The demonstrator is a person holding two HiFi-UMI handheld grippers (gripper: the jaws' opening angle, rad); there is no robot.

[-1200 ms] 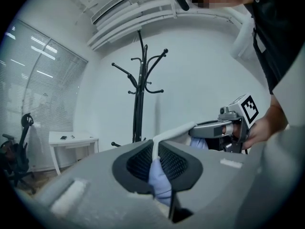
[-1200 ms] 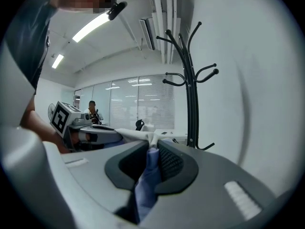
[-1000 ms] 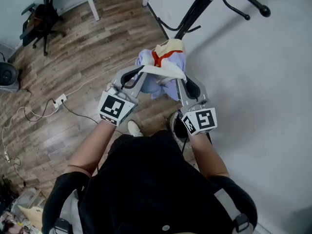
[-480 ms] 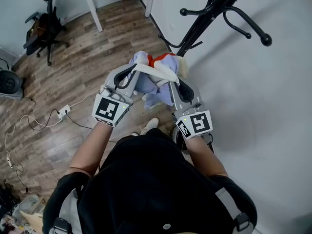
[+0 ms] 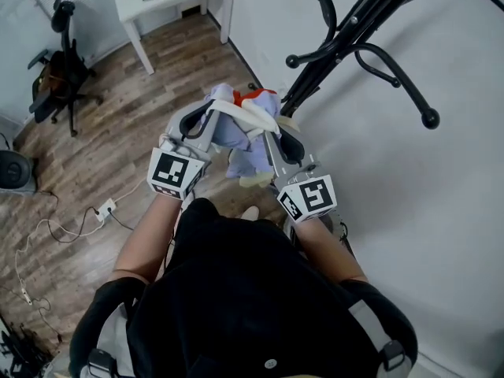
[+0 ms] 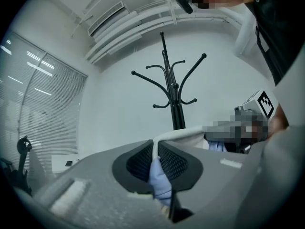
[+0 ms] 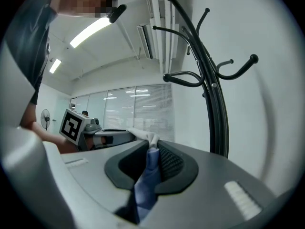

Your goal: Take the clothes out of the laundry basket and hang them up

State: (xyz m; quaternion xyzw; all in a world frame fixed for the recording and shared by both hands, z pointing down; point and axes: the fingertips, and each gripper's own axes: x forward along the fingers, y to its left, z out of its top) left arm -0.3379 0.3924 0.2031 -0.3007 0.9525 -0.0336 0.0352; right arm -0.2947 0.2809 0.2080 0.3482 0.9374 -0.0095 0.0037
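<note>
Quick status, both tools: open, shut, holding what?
Left tool: shut on the pale blue and cream cloth garment.
Right tool: shut on the same garment.

The garment (image 5: 240, 144) is 1 pale blue piece with a cream band (image 5: 250, 115) and a red patch at its far edge. It hangs in the air, bunched. The band is pulled taut between the left gripper (image 5: 208, 114) and the right gripper (image 5: 272, 132), each clamped on a fold of cloth, and the blue cloth sags below it. The rack (image 5: 354, 30), black with curved hooks, stands upright just beyond the garment, far right; the garment does not touch its hooks.
</note>
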